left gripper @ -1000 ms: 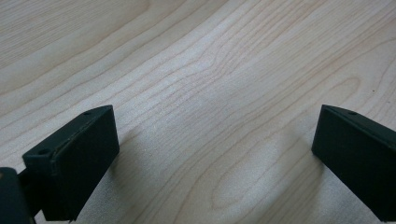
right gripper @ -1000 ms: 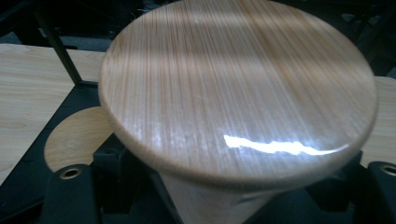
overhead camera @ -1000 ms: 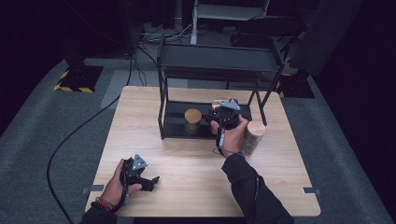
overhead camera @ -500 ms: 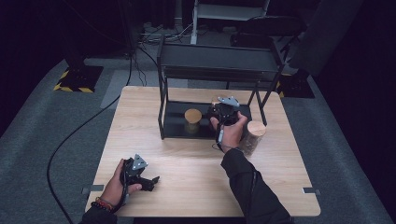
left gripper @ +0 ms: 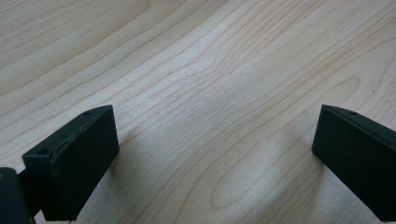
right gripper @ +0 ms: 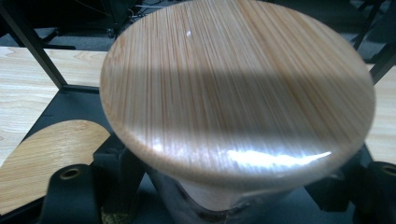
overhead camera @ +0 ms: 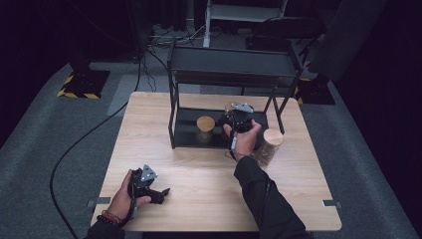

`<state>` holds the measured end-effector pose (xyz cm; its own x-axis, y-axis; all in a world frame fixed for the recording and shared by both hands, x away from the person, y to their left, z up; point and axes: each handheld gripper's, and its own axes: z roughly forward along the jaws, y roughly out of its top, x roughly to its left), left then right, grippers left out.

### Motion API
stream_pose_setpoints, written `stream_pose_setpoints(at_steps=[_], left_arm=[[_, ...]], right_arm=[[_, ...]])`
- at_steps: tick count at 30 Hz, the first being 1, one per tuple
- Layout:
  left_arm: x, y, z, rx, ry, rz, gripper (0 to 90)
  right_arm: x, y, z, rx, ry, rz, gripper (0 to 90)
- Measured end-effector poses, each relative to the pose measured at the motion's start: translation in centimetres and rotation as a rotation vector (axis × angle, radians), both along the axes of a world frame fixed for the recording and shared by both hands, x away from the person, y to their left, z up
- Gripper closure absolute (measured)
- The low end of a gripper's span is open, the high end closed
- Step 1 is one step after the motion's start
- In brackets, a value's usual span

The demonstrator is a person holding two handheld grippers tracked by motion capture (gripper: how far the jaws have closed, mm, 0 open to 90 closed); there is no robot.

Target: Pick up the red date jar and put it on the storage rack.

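Jar (right gripper: 219, 196) with round bamboo lid (right gripper: 238, 88), gripped between black fingers (right gripper: 116, 182).

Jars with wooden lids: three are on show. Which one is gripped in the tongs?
The jar in the right tongs, held over the rack's lower shelf. One jar stands free on that shelf; another stands on the table beside the rack.
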<state>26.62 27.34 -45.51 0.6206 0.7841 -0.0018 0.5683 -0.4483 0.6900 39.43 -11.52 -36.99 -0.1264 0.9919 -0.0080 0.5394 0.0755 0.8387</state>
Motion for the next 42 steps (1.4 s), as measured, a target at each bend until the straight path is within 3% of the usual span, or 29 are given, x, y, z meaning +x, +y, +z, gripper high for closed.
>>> stream_pose_setpoints(at_steps=[10, 33, 42], left_arm=[[0.00, 0.00, 0.00, 0.000, 0.000, 0.000, 0.4], [0.00, 0.00, -0.01, 0.000, 0.000, 0.000, 0.4], [-0.01, 0.00, -0.01, 0.000, -0.001, 0.000, 0.4]], right_arm=[[0.16, 0.01, -0.92, -0.005, 0.007, 0.008, 25.2], [-0.19, 0.15, -1.02, -0.009, 0.006, 0.011, 24.8], [-0.32, 0.19, -1.06, -0.010, 0.007, 0.000, 20.6]])
